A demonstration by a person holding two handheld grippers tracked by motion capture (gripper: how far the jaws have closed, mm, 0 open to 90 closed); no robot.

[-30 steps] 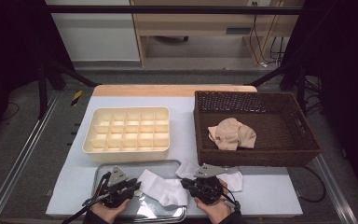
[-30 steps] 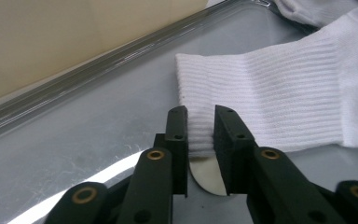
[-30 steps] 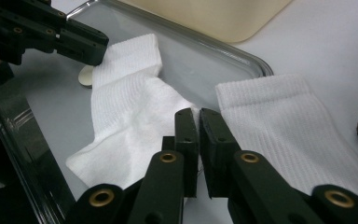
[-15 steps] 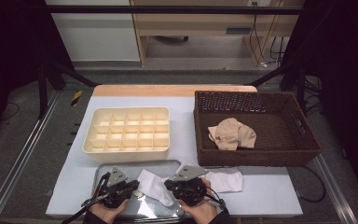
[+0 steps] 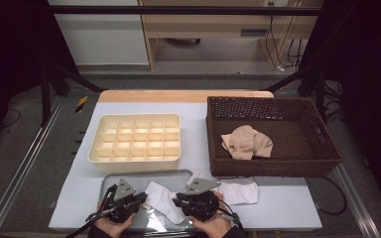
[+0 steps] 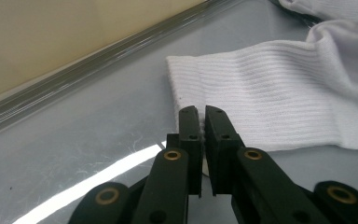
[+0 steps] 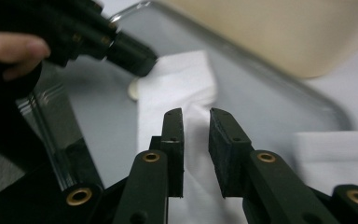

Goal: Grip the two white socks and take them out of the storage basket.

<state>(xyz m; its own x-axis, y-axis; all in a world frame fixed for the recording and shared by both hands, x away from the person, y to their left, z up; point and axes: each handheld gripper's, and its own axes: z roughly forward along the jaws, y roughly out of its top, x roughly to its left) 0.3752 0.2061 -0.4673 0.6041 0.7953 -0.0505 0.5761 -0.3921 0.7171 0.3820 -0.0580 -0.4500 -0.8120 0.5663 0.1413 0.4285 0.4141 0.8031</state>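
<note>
Just ahead of the left gripper (image 6: 202, 112), a white ribbed sock (image 6: 270, 102) lies flat on a smooth, reflective metal tray (image 6: 88, 130), its cuff edge pinched between that gripper's closed jaws. The right gripper (image 7: 196, 114), over the sock's other end, has just been opening its jaws, the soft fabric lying loose between them.
</note>
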